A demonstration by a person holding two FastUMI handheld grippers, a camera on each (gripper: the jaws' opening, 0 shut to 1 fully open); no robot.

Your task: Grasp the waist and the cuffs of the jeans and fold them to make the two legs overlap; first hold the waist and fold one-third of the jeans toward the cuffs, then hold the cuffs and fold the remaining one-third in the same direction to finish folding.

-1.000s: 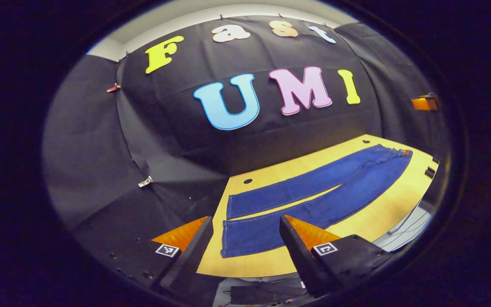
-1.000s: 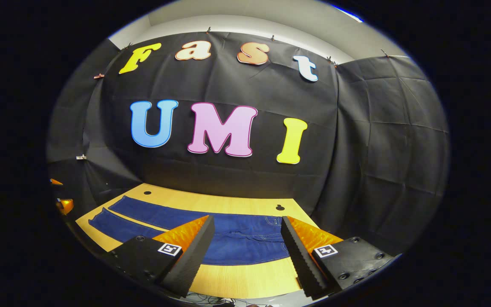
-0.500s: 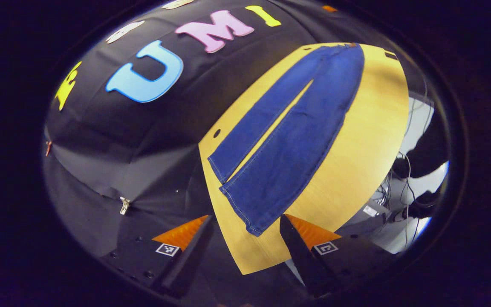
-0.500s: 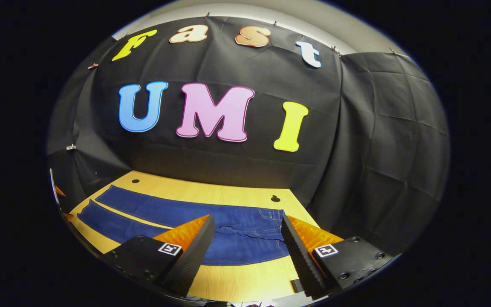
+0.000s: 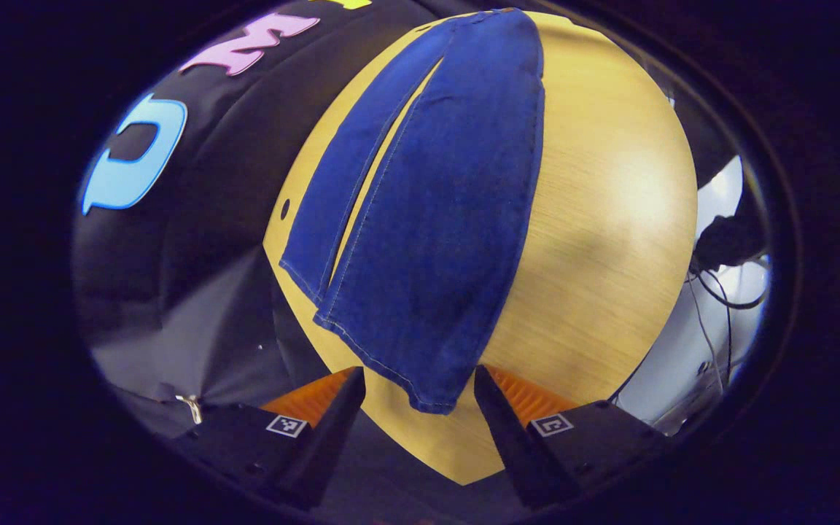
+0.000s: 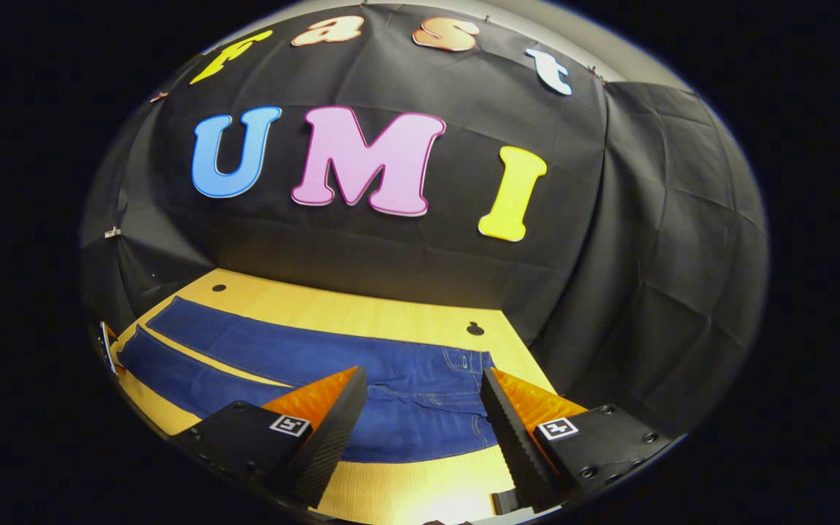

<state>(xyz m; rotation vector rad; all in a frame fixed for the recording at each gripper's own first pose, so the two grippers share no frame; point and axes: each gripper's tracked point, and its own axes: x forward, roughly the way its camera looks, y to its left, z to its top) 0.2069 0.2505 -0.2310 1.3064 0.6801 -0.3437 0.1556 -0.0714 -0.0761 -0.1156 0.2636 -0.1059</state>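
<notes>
Blue jeans (image 5: pixel 434 219) lie flat on a yellow wooden table (image 5: pixel 609 204), legs apart in a narrow V. In the left gripper view the near leg's cuff (image 5: pixel 391 364) lies just ahead of my left gripper (image 5: pixel 418 408). That gripper is open and looks steeply down, with the cuff's corner showing between its fingers. In the right gripper view the waist (image 6: pixel 467 361) with its pockets lies ahead of my right gripper (image 6: pixel 424 419), which is open and holds nothing. The legs (image 6: pixel 208 343) run off to the left there.
The black cloth wall stands right behind the table's far edge (image 6: pixel 362 313). The tabletop has small round holes (image 5: pixel 285 209) (image 6: pixel 475 329) near that edge. Cables (image 5: pixel 719 277) hang over a pale floor beyond the table's front side.
The left gripper has tipped downward and come in close over the near cuff. The right gripper has edged closer to the waist. The jeans have not moved.
</notes>
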